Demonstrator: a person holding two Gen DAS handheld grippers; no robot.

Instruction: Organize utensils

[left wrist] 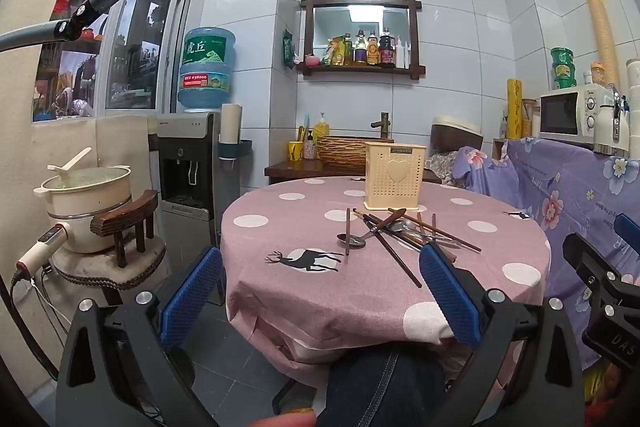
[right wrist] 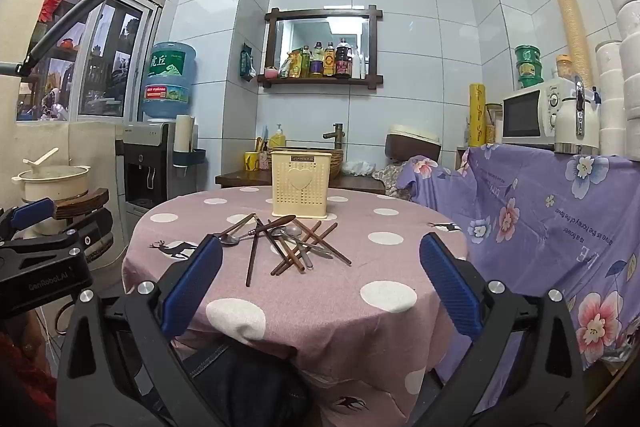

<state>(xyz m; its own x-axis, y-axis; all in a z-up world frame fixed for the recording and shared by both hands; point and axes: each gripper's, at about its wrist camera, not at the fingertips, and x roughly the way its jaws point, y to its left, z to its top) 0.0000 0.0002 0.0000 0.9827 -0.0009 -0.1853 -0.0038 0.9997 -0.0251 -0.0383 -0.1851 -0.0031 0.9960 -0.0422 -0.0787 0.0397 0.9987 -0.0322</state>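
**Utensils heaped on the round table, both grippers wide and empty**

At far left a cream pot (left wrist: 86, 187) with a ladle sits on a stand. Next comes a water dispenser (left wrist: 188, 179) topped by a blue bottle (left wrist: 206, 67) printed with the characters 虎丘; its red label strip is too small to read. The left gripper (left wrist: 320, 291) hangs short of the table's near edge, jaws spread fully, nothing between them. On the pink polka-dot tablecloth (left wrist: 280, 227) lies the utensil pile (left wrist: 396, 231): dark chopsticks and metal spoons crossed over one another, so individual pieces are hard to count. Just behind it stands the cream holder (left wrist: 394, 175), a heart on its front; its small black nameplate is not clearly legible. The right gripper (right wrist: 322, 283) likewise gapes wide, holding nothing. Rightward, a purple floral cloth (right wrist: 540, 227) bears upside-down writing, and a microwave (right wrist: 528, 115) sits on top, partly hidden by a white flask (right wrist: 576, 123).
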